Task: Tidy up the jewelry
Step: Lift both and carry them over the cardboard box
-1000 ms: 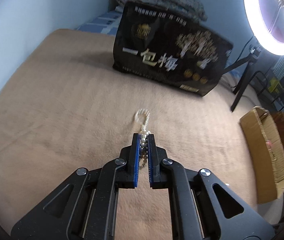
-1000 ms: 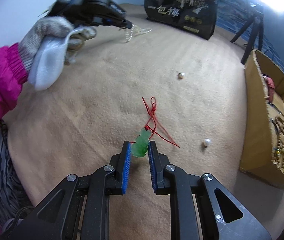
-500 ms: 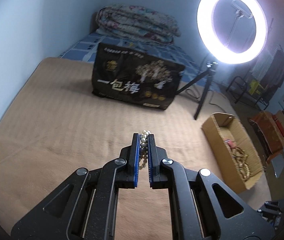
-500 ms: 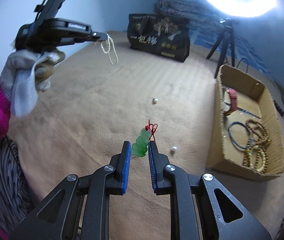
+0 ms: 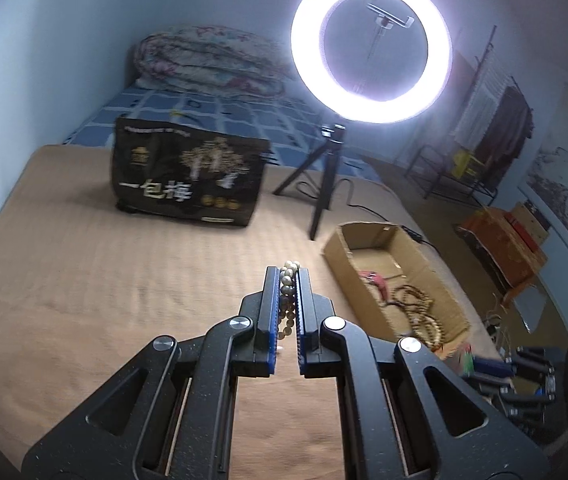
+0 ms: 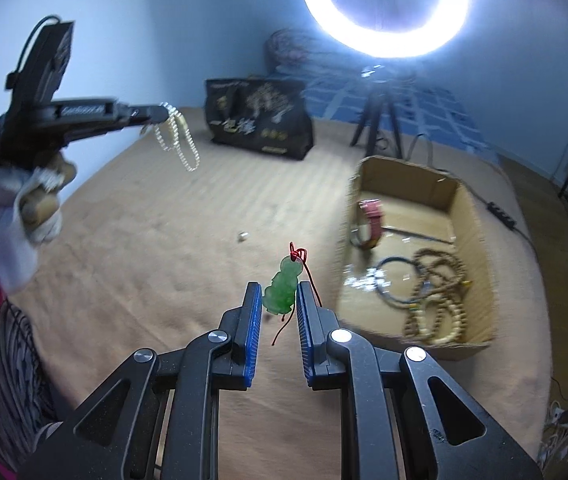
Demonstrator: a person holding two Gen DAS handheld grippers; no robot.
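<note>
The only text I can read sits on the black bag (image 5: pixel 188 176) standing upright on the tan blanket: three large white characters, 一包梅, run across its lower front. Above them, along the bag's top edge, is a line of small gold print too fine for me to read, and below the characters a pale strip label I cannot read either. On the side of the left gripper (image 6: pixel 164 114), in the right wrist view, there is white lettering, too blurred to read.

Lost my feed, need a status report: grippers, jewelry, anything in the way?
Left gripper shut on bead strand. Right gripper shut on green pendant. Cardboard box open; path looks clear.
</note>
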